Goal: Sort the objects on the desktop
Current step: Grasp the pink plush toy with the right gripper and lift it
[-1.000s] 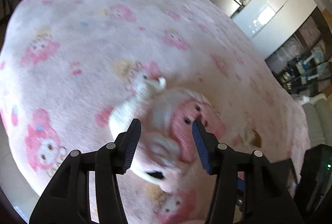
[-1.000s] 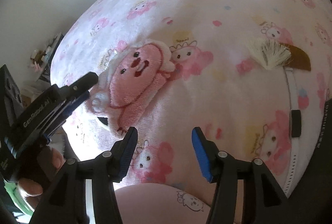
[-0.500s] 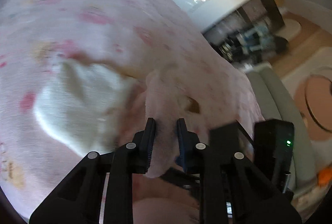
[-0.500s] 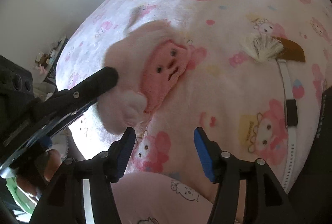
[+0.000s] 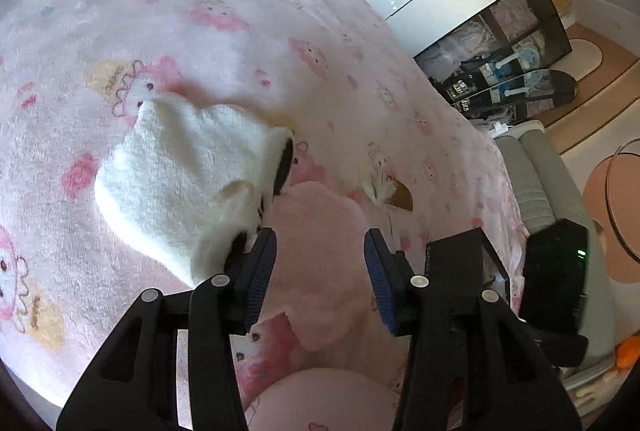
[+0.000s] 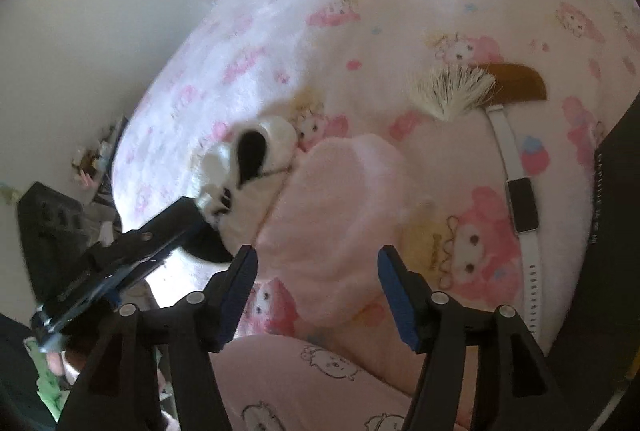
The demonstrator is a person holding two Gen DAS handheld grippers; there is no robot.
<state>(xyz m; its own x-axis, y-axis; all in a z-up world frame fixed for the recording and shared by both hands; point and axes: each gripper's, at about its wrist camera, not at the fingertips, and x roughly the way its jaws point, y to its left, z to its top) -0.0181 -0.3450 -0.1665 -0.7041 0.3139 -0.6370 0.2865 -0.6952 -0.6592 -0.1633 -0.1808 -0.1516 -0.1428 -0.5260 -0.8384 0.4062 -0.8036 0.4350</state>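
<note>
A pink plush toy (image 5: 320,251) lies back-up on the pink patterned blanket (image 5: 200,11), between the fingers of my open left gripper (image 5: 320,263). It also shows in the right wrist view (image 6: 340,223), just ahead of my open, empty right gripper (image 6: 316,279). A white and black plush piece (image 5: 180,183) lies against its left side; it shows in the right wrist view (image 6: 248,167) too. The left gripper (image 6: 160,243) reaches in from the left there, its tip at the white piece.
A small brush with white bristles and a brown handle (image 6: 480,87) and a white smartwatch (image 6: 520,203) lie on the blanket to the right. A dark device (image 5: 556,271) sits by the right edge. A sofa and shelves lie beyond.
The left gripper was shut on the pink plush half a second ago; now it is open and the plush lies flipped face-down on the blanket. The right gripper stayed open.
</note>
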